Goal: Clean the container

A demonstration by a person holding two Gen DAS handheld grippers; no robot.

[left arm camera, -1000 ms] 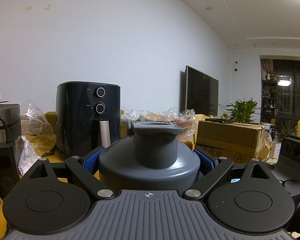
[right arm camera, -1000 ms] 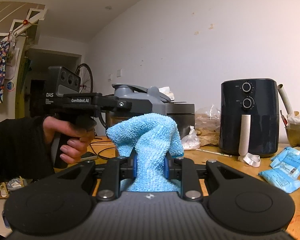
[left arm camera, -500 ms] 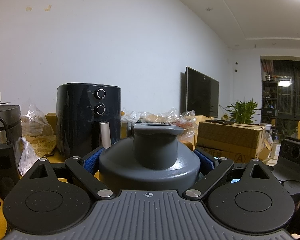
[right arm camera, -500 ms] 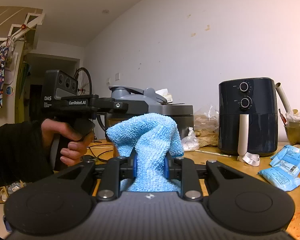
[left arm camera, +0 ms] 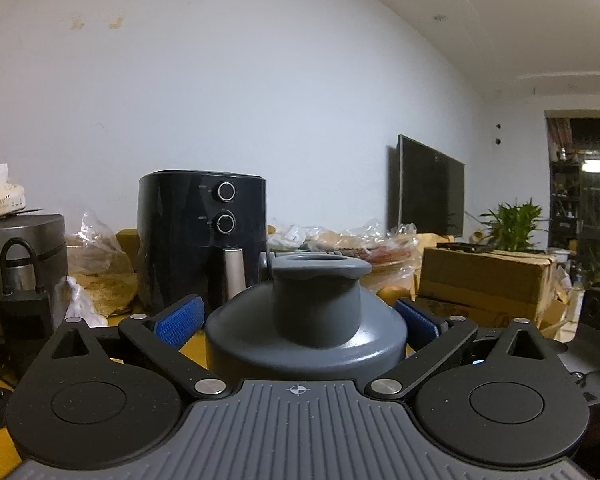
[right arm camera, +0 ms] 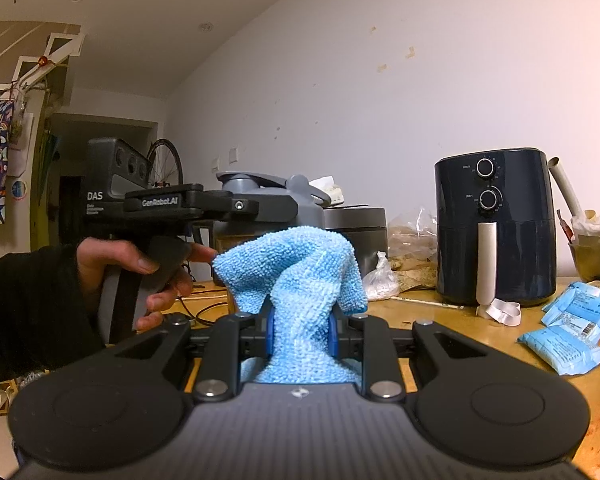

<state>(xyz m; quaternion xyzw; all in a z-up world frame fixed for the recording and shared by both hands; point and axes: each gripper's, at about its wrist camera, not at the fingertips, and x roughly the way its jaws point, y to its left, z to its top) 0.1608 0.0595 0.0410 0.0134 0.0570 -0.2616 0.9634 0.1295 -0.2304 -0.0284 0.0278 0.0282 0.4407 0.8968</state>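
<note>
Our right tool [right arm camera: 299, 330] is clamped on a light blue cloth [right arm camera: 296, 276], its blue pads pinching the lower folds while the rest bunches up above and spills forward over the fingers. Just beyond that cloth, slightly to its left, sits the grey container [right arm camera: 268, 200], gripped by our left tool [right arm camera: 236, 205], whose handle a hand [right arm camera: 140, 268] in a dark sleeve holds. From the left wrist view, our left tool [left arm camera: 300, 320] has its blue pads [left arm camera: 179, 316] spread wide on either side of the container [left arm camera: 306, 320]; they appear to press its rounded shoulder, with the open neck rising between them just ahead of the tool.

Farther out, beyond the left tool and a little to its left, a black air fryer [left arm camera: 202, 236] with two dials stands on the wooden bench [right arm camera: 460, 320]. To the left of it lie crumpled plastic bags [left arm camera: 96, 264], then a dark round cooker [left arm camera: 22, 256] at the far left. To the right of the left tool sits a cardboard box [left arm camera: 484, 280], with a green plant [left arm camera: 512, 220] and a dark screen [left arm camera: 424, 188] on the wall behind it. Off the right tool's right side, blue packets [right arm camera: 568, 332] lie on the bench near the fryer [right arm camera: 496, 224].
</note>
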